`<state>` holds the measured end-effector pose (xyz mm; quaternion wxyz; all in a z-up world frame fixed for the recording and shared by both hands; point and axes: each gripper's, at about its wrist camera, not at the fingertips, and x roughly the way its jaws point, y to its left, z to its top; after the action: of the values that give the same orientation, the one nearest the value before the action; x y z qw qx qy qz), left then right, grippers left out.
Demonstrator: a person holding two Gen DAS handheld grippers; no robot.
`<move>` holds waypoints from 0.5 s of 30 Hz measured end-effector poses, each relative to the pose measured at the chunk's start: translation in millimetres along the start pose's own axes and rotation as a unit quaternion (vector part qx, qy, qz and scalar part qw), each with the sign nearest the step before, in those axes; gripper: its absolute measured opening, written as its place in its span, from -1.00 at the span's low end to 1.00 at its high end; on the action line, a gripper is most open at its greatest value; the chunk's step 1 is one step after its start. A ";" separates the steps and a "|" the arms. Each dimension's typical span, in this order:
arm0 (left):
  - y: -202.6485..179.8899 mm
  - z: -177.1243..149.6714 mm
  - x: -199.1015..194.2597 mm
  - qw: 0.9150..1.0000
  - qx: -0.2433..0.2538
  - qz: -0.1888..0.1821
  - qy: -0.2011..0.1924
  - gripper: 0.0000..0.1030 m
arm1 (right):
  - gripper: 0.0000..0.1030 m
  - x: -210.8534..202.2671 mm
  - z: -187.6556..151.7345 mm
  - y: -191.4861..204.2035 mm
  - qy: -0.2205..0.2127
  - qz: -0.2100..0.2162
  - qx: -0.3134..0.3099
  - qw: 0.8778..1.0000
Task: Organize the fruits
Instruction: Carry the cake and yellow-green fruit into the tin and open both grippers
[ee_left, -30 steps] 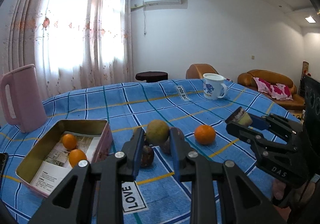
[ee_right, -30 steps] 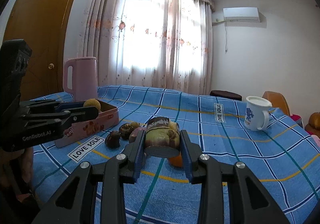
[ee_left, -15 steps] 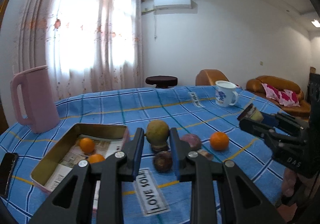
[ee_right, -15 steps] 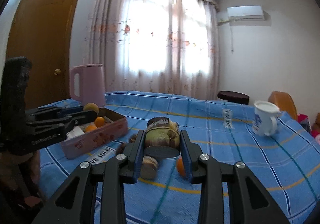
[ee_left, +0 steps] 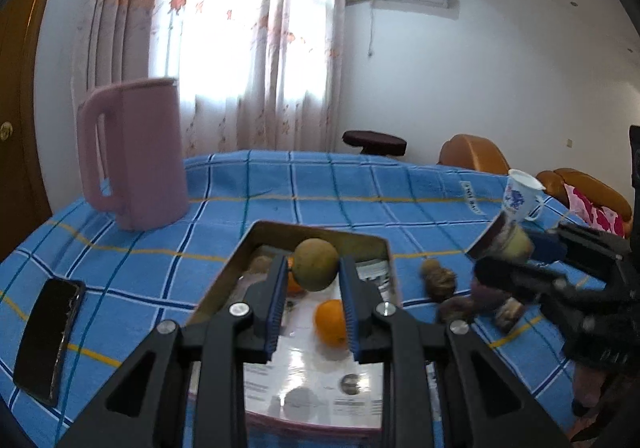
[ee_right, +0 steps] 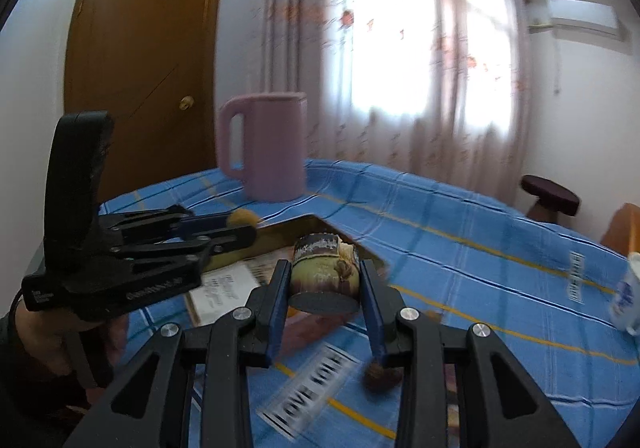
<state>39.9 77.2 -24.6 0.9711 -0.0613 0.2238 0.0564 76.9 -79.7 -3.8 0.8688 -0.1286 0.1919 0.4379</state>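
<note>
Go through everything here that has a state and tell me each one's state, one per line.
left gripper: shut on the brownish round fruit, over the tin
right gripper: shut on the small can, held off the cloth
tin box: open, oranges inside
pink jug: upright
white mug: upright
phone: flat, screen dark
dark fruits: loose on the cloth

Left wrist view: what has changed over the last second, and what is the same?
The left gripper has carried its round greenish fruit sideways from above the loose fruits to over the tin box. The right gripper, holding the cut fruit piece, has followed toward the box. Both grips stayed shut; the two oranges remain in the box.
</note>
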 end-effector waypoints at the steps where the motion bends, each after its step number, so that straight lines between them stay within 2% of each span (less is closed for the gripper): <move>1: 1.6 -1.0 1.2 1.000 0.000 0.001 0.003 -0.47 | -0.31 6.3 1.0 5.9 0.005 0.003 -0.006 1.000; 8: 28.6 -7.1 13.5 0.999 -0.012 0.025 0.028 -0.47 | -0.30 52.5 0.1 35.0 0.063 0.025 -0.025 0.997; 15: 36.7 -9.8 19.7 0.998 -0.016 0.025 0.048 -0.46 | -0.30 82.1 -8.6 50.8 0.117 0.045 -0.033 0.992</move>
<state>48.2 113.6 -45.5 0.9564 -0.0734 0.2707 0.0813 78.4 5.0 -50.9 0.8152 -0.1981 0.2832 0.4647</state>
